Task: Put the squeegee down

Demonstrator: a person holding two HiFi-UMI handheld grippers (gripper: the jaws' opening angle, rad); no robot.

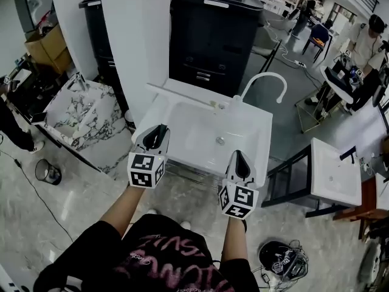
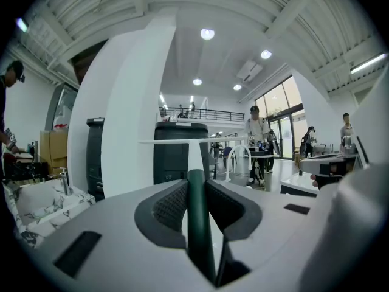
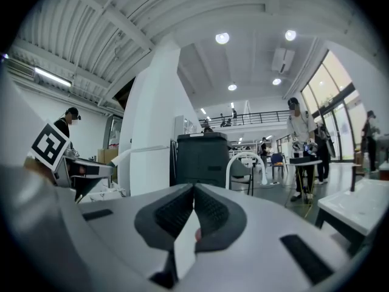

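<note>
My left gripper [image 1: 159,128] hangs over the near left part of the white sink [image 1: 258,129], shut on the squeegee's dark green handle [image 2: 196,224]. The handle runs forward between the jaws to a pale neck and a long white blade [image 2: 182,141] held level. In the head view that blade [image 1: 182,96] lies across the sink's back left rim. Whether it touches the rim I cannot tell. My right gripper [image 1: 237,155] hovers over the sink's near right edge. Its jaws [image 3: 194,187] meet at the tips, and nothing shows held between them.
A white arched faucet [image 1: 267,78] rises at the sink's back. A black cabinet [image 1: 216,35] stands behind it and a white column [image 1: 134,35] to its left. A marble basin [image 1: 79,114] is at left, another white sink [image 1: 334,175] at right. People stand far off.
</note>
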